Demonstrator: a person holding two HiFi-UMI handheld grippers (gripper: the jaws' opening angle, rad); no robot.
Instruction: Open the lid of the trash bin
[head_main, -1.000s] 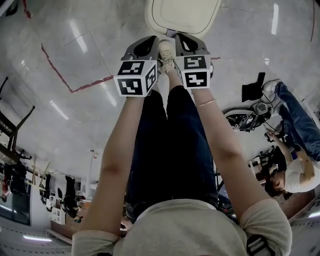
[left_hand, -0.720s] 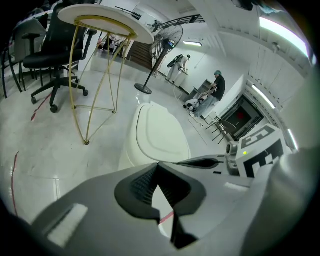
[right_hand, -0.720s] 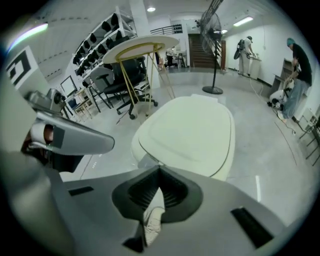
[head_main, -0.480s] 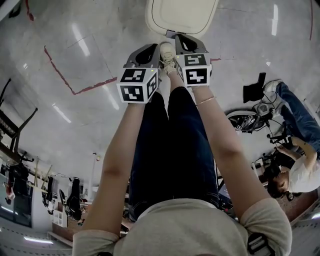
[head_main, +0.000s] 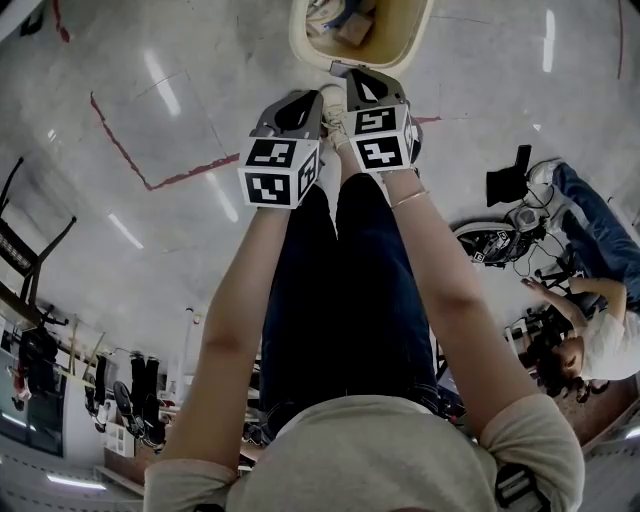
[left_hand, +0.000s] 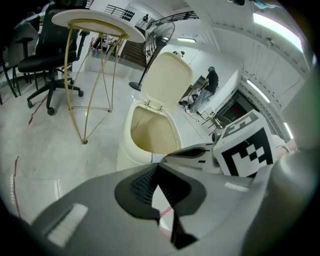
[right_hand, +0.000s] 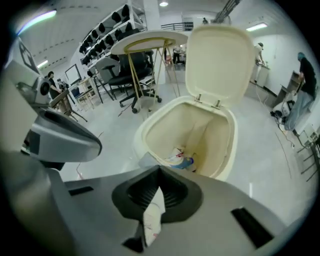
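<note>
Trash bin (head_main: 421, 40) partly beyond head view's top edge, contents indistinct

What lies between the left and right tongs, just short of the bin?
The person's shoe sits between the left tongs and right tongs; the head view shows it.

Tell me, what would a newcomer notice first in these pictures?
The cream trash bin stands open, its lid upright, with a few scraps of rubbish at its bottom. Just in front of it, the left gripper and right gripper sit side by side, both shut, each carrying a black-and-white marker cube.
</note>
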